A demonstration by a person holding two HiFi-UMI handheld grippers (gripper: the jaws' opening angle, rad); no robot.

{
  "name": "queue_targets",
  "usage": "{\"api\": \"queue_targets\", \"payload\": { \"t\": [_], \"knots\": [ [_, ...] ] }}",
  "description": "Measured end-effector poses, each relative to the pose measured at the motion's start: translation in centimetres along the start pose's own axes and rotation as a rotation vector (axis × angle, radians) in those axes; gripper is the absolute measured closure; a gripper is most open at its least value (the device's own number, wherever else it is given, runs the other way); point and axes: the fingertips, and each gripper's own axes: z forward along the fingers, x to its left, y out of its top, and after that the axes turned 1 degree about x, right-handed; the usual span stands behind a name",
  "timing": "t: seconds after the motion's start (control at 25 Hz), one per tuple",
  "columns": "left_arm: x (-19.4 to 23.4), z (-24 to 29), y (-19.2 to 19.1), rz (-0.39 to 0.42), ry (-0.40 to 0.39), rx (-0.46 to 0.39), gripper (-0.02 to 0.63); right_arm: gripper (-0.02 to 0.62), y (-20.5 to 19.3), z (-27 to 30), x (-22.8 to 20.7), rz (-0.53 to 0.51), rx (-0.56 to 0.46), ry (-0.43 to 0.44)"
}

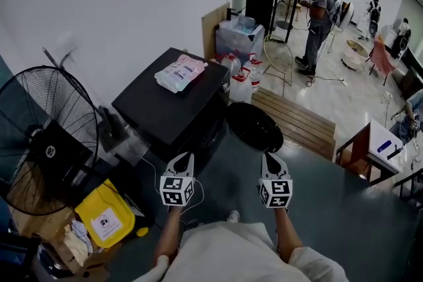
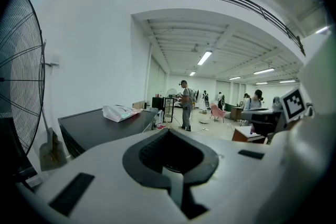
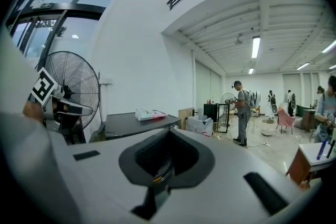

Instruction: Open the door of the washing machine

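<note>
The left tool [image 1: 183, 158] and the right tool [image 1: 269, 156] sit side by side, a little apart. Both point forward and a bit down. The jaws of each tool are pressed together, with nothing between them. A marker cube [image 1: 176, 189] sits at the back of each tool. Behind the tools, the left arm [image 1: 169, 234] and the right arm [image 1: 283, 231] stretch out, bare.

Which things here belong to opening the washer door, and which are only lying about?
Job: washer, door, left gripper, right gripper.
Lying about: fan, bag, yellow jug, bottles, pallet.
</note>
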Motion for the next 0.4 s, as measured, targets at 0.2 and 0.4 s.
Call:
{"api": "queue_targets", "payload": {
  "t": [0.2, 0.4],
  "knots": [
    [-0.07, 0.17, 0.13, 0.003, -0.006, -0.002, 0.598, 0.597, -0.12, 0.0, 0.03, -0.004, 0.005, -0.001],
    [0.2, 0.31, 0.18, 0.005, -0.005, -0.003, 0.598, 0.597, -0.14, 0.28, 0.13, -0.01, 0.007, -0.001]
  ]
}}
